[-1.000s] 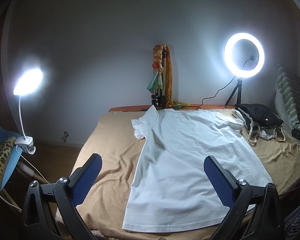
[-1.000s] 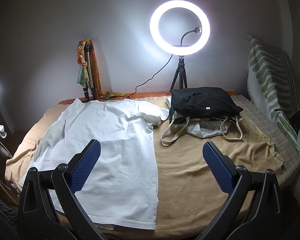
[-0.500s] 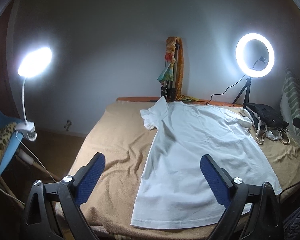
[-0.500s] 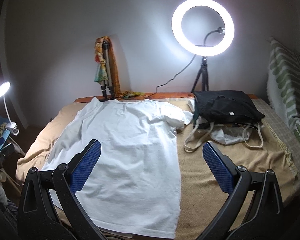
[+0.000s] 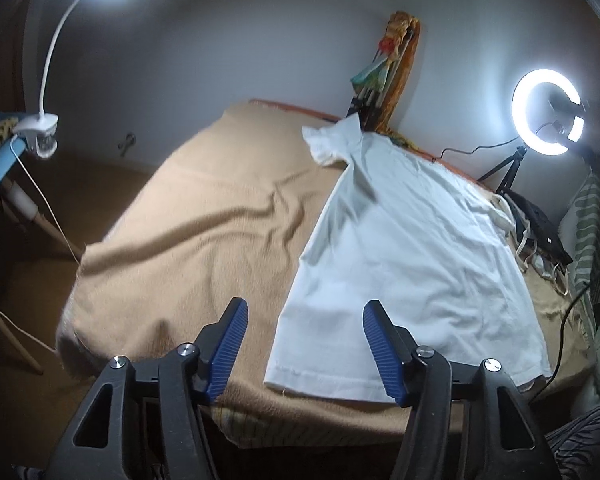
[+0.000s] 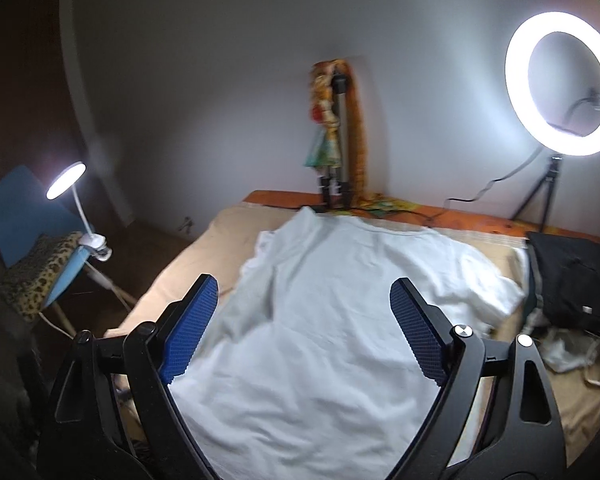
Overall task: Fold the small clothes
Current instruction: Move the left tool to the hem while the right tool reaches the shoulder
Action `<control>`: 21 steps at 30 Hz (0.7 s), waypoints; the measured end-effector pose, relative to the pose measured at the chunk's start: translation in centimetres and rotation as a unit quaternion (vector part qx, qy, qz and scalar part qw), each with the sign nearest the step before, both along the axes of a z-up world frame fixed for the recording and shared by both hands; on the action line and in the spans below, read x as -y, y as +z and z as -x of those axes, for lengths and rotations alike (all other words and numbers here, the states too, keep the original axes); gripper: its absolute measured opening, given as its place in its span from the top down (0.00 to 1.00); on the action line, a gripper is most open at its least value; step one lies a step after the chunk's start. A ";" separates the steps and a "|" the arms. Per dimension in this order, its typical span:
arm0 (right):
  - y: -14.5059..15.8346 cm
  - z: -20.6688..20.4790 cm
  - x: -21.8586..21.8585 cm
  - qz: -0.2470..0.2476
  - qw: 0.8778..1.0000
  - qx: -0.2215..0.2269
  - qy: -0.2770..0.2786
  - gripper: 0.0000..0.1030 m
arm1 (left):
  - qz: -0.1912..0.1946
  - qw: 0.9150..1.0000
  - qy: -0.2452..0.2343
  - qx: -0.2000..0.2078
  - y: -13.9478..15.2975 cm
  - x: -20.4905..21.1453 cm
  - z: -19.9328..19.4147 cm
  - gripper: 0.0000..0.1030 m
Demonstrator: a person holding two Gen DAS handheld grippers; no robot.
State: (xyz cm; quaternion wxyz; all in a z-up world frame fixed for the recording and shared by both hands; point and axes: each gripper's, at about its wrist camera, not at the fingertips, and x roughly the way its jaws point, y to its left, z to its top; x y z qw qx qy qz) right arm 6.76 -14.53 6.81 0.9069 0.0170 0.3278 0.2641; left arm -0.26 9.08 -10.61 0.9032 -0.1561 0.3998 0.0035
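Observation:
A white T-shirt [image 5: 412,248] lies spread flat on a tan blanket [image 5: 204,232], collar far, hem near. My left gripper [image 5: 304,344] is open and empty above the shirt's near left hem corner. In the right wrist view the shirt [image 6: 340,320] fills the middle. My right gripper [image 6: 304,332] is open and empty, hovering over the shirt's lower half.
A black bag [image 6: 572,280] with white straps lies on the blanket right of the shirt. A ring light on a tripod [image 6: 560,84] stands at the far right. A tripod with a scarf [image 6: 336,140] stands at the far edge. A clip lamp [image 6: 80,208] sits on a blue chair at the left.
Both grippers have moved left and closer to the shirt. The left gripper's jaws have narrowed but stay open. The right gripper now hangs over the shirt instead of the bare blanket.

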 end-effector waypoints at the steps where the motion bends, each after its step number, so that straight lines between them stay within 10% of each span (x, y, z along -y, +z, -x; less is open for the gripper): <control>1: -0.2 -0.8 -1.0 0.003 1.000 -0.005 0.007 0.13 | 0.004 1.000 0.001 -0.007 -0.5 -0.1 -0.1 0.41; 21: -9.8 -17.0 -23.1 0.098 0.981 -0.133 0.104 0.29 | 0.049 0.996 0.018 -0.071 -4.9 -1.9 -2.8 0.49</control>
